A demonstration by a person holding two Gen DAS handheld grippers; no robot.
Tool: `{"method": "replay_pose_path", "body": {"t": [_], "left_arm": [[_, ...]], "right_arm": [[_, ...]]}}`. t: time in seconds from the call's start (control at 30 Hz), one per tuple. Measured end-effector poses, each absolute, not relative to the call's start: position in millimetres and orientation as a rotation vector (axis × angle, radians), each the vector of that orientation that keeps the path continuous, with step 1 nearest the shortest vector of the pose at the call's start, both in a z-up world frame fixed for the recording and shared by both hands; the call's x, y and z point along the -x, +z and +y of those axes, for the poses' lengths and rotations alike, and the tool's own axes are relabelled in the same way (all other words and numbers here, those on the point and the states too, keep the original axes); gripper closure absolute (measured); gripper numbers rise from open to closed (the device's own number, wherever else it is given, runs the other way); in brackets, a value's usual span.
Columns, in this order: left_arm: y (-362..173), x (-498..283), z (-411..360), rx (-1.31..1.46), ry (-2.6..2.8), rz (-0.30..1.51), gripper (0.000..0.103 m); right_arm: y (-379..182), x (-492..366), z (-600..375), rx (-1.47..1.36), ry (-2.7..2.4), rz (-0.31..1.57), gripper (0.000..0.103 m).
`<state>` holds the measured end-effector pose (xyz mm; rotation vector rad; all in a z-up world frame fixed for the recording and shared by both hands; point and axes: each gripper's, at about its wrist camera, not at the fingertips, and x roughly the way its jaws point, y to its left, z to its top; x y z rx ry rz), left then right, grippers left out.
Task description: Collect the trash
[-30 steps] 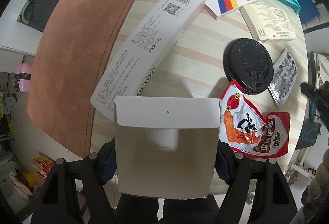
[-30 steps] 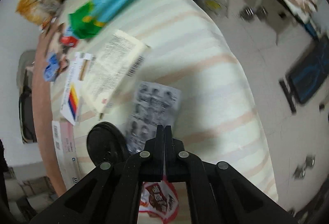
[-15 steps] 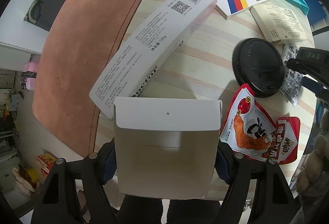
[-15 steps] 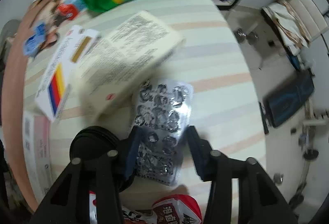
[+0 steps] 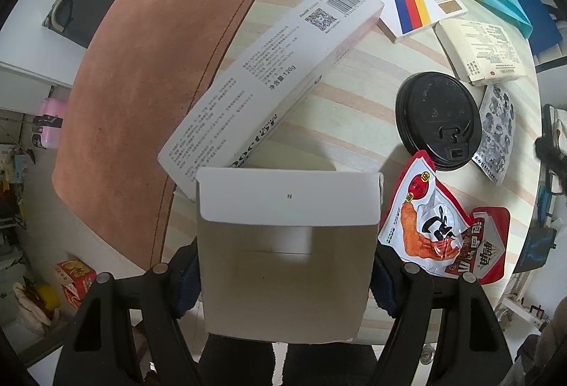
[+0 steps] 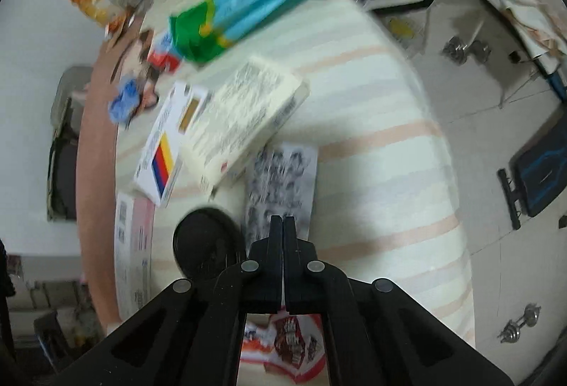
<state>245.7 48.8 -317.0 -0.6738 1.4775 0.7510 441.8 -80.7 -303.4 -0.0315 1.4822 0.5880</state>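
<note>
1. Left gripper [image 5: 285,274] clamps an open white box [image 5: 285,265], flap up.
2. Right gripper [image 6: 282,226]: jaws together, empty, over the blister sheet [image 6: 281,184].
3. Black lid [image 5: 438,118], snack wrapper [image 5: 443,226], long carton [image 5: 269,81] lie around.
4. Striped tablecloth [image 6: 372,152]; tiled floor [image 6: 496,102] right.

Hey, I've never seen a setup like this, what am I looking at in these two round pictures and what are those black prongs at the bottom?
Those prongs are two hand-held grippers; a person carries one in each hand, and each has a wide-angle camera looking along its fingers, hence the round pictures. One picture comes from the left gripper, which holds an open cardboard box between its fingers. The other comes from the right gripper, whose jaws have just been closing and now stand shut; nothing shows between them. Below lies a striped tablecloth strewn with trash: a long white carton, a black cup lid, a red snack wrapper, a silver blister pack, a cream box and a white medicine box with coloured stripes.
</note>
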Motion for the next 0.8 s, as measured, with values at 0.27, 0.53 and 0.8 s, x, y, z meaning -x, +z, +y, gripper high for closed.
{"method": "replay_pose_path", "body": {"t": [0.27,0.53,0.8], "left_arm": [[-307,-234,46,0.644,0.759,1.470,0.028],[-315,-224,47,0.630,0.750,1.490,0.028],[-295,-209,45,0.578,0.732,1.439,0.028]], "right_arm": [[-322,-409,-123,0.143,0.554,1.633,0.036],[-352,-376,-130,0.030,0.573,1.680,0.101],[-301,-358,-143,0.039,0.605,1.500,0.103]]}}
